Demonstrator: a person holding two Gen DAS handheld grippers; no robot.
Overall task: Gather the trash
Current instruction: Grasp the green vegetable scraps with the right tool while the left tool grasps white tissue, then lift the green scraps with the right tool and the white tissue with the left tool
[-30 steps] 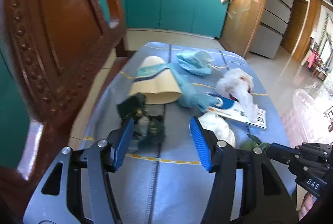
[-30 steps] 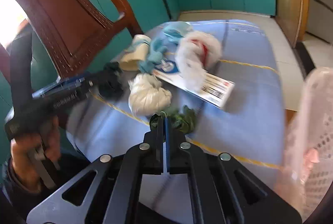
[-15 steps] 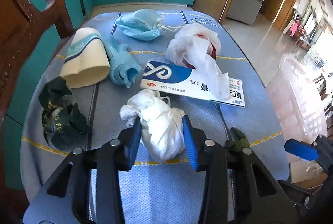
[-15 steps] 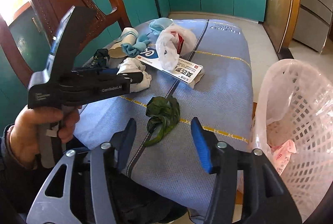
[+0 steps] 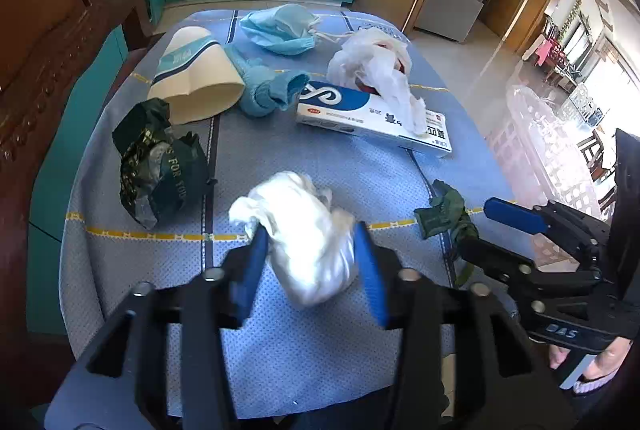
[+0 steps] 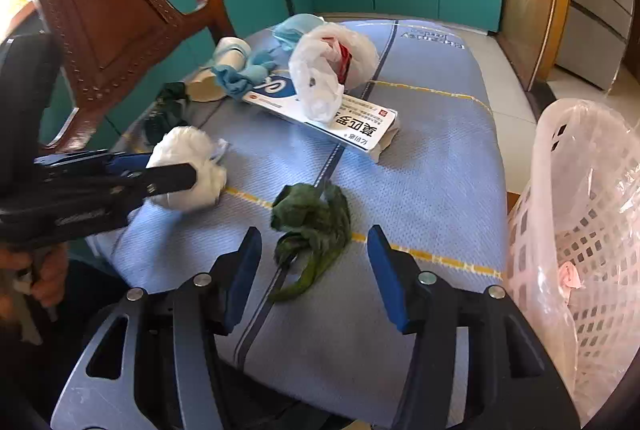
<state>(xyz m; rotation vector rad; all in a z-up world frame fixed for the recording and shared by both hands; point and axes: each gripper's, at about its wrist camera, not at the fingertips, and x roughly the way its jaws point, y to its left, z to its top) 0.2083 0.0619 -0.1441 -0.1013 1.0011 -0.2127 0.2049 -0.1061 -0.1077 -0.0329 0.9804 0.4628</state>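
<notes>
A crumpled white paper wad lies on the blue cloth, deep between the blue pads of my left gripper. Its jaws are opening; the wad fills the gap, but no squeeze shows. From the right wrist view, the left gripper straddles the same wad. My right gripper stands open just above a dark green crumpled scrap, which lies on the cloth between and ahead of its fingers. In the left wrist view the right gripper reaches in from the right over that scrap.
Further back lie a blue-and-white box, a white plastic bag, a blue mask, a blue glove, a paper cup and a dark green foil bag. A pink basket stands right; a wooden chair left.
My left gripper swung from the dark foil bag to the white wad and sank deeper over it. My right gripper went from shut to open over the green scrap.
</notes>
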